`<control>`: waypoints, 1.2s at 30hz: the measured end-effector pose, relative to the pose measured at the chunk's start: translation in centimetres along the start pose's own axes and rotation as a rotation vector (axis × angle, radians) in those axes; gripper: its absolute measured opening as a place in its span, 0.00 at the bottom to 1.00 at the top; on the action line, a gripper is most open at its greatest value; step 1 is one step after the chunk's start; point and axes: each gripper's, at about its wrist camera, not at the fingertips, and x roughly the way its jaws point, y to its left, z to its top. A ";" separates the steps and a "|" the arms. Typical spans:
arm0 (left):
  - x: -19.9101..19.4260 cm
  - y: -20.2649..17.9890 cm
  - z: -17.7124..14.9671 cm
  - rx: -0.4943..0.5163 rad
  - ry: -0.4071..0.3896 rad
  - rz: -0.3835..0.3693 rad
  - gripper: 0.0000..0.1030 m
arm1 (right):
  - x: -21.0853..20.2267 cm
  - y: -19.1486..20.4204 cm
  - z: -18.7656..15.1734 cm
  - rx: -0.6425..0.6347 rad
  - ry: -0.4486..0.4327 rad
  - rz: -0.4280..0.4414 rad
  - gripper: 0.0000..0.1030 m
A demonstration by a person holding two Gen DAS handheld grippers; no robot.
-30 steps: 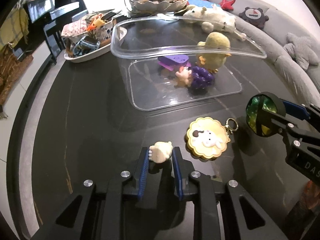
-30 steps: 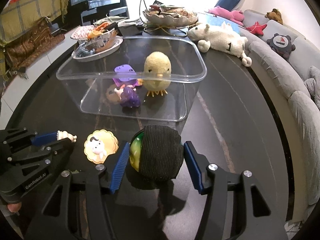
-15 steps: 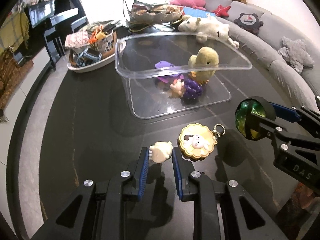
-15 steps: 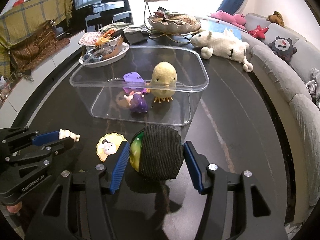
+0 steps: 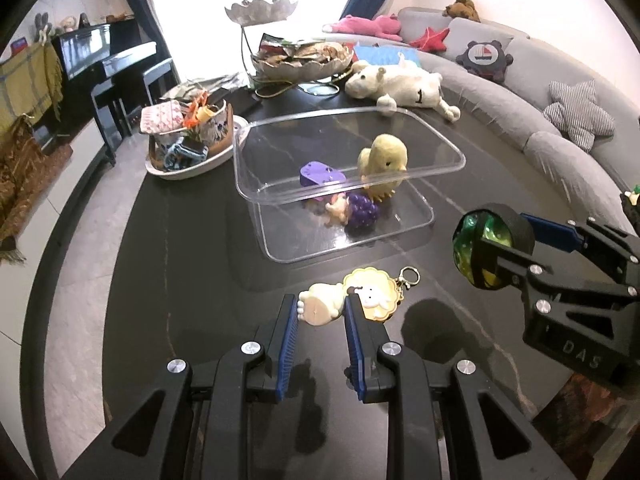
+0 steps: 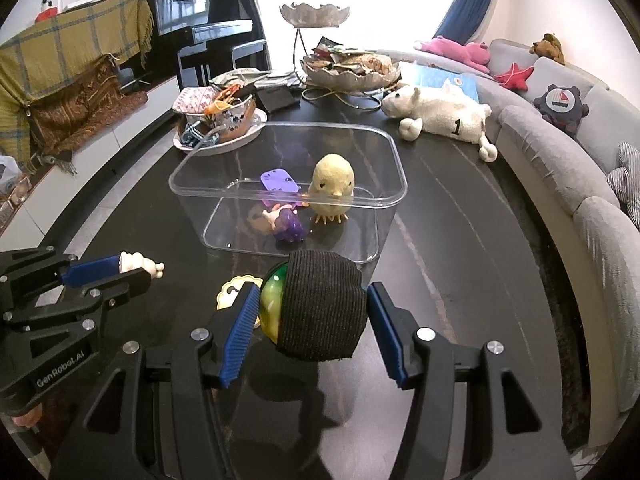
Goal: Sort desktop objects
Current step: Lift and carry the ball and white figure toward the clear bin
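A dark round table (image 6: pixel 460 240) fills the room's middle. At its far edge stands a tiered shell-shaped dish (image 6: pixel 352 68) heaped with wrappers, beside a white plush sheep (image 6: pixel 444 114) marked with a 1. A plate (image 6: pixel 224 140) of clutter sits to the left. A grey curved sofa (image 6: pixel 560 152) carries cushions and plush toys. A black piano (image 6: pixel 208 28) stands behind, near a plaid blanket (image 6: pixel 68 56).

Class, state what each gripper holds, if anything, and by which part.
Left gripper: cream figurine, clamped across its sides. Right gripper: green ball in a black sleeve, fingers on opposite sides.
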 end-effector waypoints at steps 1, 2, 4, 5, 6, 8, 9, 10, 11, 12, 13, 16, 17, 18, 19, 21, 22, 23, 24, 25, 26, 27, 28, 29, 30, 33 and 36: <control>-0.2 0.0 0.1 -0.003 -0.002 0.000 0.21 | -0.3 0.0 0.0 0.000 -0.005 0.000 0.51; -0.4 0.0 0.2 -0.007 -0.006 -0.003 0.21 | -0.5 0.0 0.1 0.000 -0.009 0.001 0.51; -0.7 0.1 0.4 -0.014 -0.010 -0.007 0.21 | -1.0 0.1 0.2 -0.001 -0.017 0.000 0.51; -0.9 0.1 0.4 -0.018 -0.010 -0.009 0.21 | -1.2 0.1 0.2 -0.002 -0.022 0.000 0.51; -1.0 0.1 0.5 -0.021 -0.011 -0.012 0.21 | -1.3 0.1 0.3 -0.003 -0.024 0.000 0.51; -1.4 0.2 0.7 -0.024 -0.016 -0.015 0.21 | -1.8 0.2 0.5 -0.004 -0.033 0.001 0.51; -1.6 0.2 0.8 -0.023 -0.021 -0.014 0.21 | -1.9 0.3 0.5 -0.005 -0.036 0.002 0.51; -1.8 0.2 0.9 -0.022 -0.026 -0.012 0.21 | -2.1 0.3 0.6 -0.007 -0.040 0.002 0.51; -1.9 0.2 0.9 -0.021 -0.030 -0.013 0.21 | -2.3 0.3 0.7 -0.007 -0.044 0.001 0.51; -2.0 0.2 1.0 -0.021 -0.034 -0.014 0.21 | -2.4 0.4 0.8 -0.009 -0.047 0.001 0.51; -2.1 0.2 1.1 -0.020 -0.037 -0.015 0.21 | -2.6 0.4 0.9 -0.011 -0.051 0.001 0.51; -2.5 0.2 1.5 -0.017 -0.047 -0.019 0.21 | -2.9 0.6 1.1 -0.016 -0.061 0.001 0.51; -2.6 0.2 1.6 -0.016 -0.051 -0.020 0.21 | -3.0 0.6 1.2 -0.018 -0.064 0.001 0.51; -2.7 0.2 1.7 -0.016 -0.054 -0.022 0.21 | -3.1 0.6 1.3 -0.019 -0.067 0.000 0.51; -2.9 0.2 1.8 -0.015 -0.058 -0.023 0.21 | -3.2 0.6 1.5 -0.021 -0.070 -0.001 0.51; -3.1 0.2 2.0 -0.014 -0.061 -0.025 0.21 | -3.4 0.6 1.7 -0.023 -0.076 -0.001 0.51; -3.2 0.3 2.1 -0.017 -0.063 -0.023 0.21 | -3.4 0.6 1.8 -0.024 -0.078 -0.001 0.51; -3.2 0.3 2.2 -0.020 -0.066 -0.021 0.21 | -3.5 0.6 1.9 -0.025 -0.083 -0.002 0.51; -3.3 0.4 2.4 -0.022 -0.068 -0.019 0.21 | -3.5 0.6 2.0 -0.026 -0.084 -0.003 0.51; -3.4 0.5 2.5 -0.024 -0.071 -0.016 0.21 | -3.5 0.5 2.2 -0.027 -0.086 -0.005 0.51; -3.5 0.6 2.7 -0.026 -0.073 -0.014 0.21 | -3.6 0.5 2.4 -0.026 -0.092 -0.006 0.51; -3.6 0.7 2.9 -0.026 -0.076 -0.012 0.21 | -3.6 0.5 2.6 -0.027 -0.095 -0.007 0.51; -3.6 0.8 3.1 -0.026 -0.080 -0.009 0.21 | -3.6 0.5 2.7 -0.029 -0.098 -0.008 0.51; -3.7 0.9 3.2 -0.026 -0.083 -0.007 0.21 | -3.7 0.5 2.9 -0.030 -0.101 -0.009 0.51; -3.7 1.0 3.4 -0.026 -0.086 -0.004 0.21 | -3.7 0.5 3.1 -0.034 -0.105 -0.011 0.51; -3.8 1.3 4.0 -0.028 -0.093 0.005 0.21 | -3.8 0.5 3.8 -0.042 -0.117 -0.013 0.51; -3.7 1.5 4.7 -0.030 -0.097 0.008 0.21 | -3.8 0.5 4.4 -0.049 -0.128 -0.016 0.51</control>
